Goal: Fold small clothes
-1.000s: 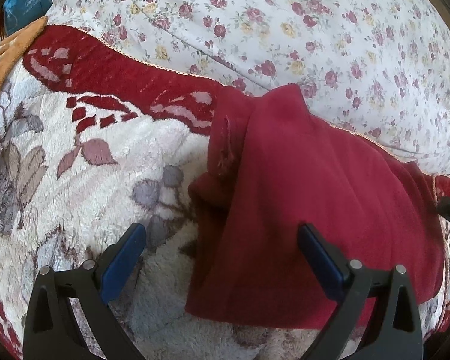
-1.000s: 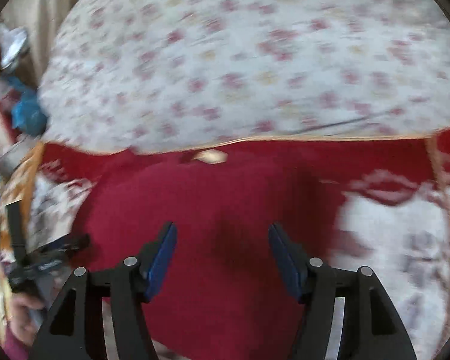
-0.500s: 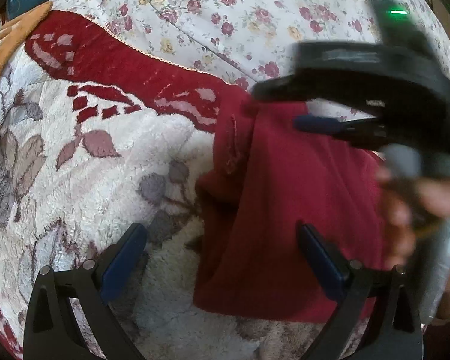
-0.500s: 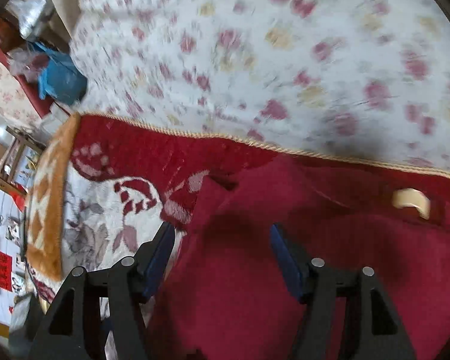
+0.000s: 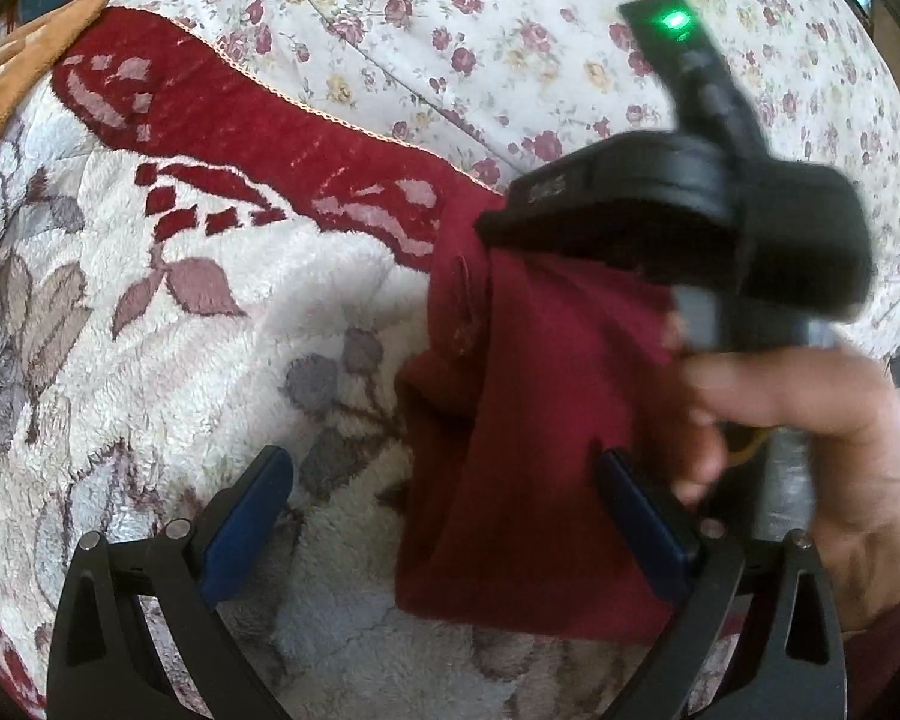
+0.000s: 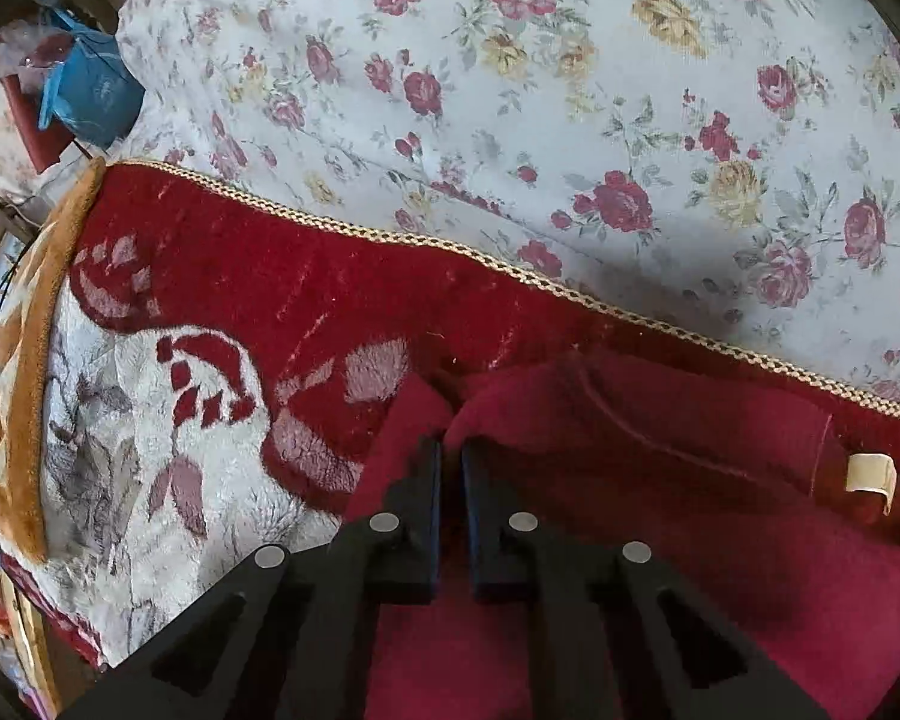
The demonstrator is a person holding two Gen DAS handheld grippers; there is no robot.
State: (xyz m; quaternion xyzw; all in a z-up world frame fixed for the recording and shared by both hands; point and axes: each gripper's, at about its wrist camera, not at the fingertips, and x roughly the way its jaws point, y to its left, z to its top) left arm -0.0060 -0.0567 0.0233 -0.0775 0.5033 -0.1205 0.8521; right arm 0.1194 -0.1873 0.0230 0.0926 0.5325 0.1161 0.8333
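A: Where's the red garment [image 6: 660, 480] now?

B: On the plush patterned blanket [image 5: 150, 312], its far edge near the blanket's gold-corded border [image 6: 390, 234]. The right gripper [image 6: 450, 450] has just closed on the garment's far-left corner, with a ridge of cloth pinched between the pads.

A: And the left gripper [image 5: 444, 516]?

B: Jaws wide apart, holding nothing, hovering over the garment's near-left edge.

A: How should the fold go?

B: I'd lift that corner only enough to clear the pile, then carry it across so the edges meet squarely. The left could pin the near hem, since thick fleece tends to drag.

A: Room to move?

B: Open blanket lies to the left and near side. The floral sheet [image 6: 570, 90] rises beyond the border, so I'd keep off the far side.
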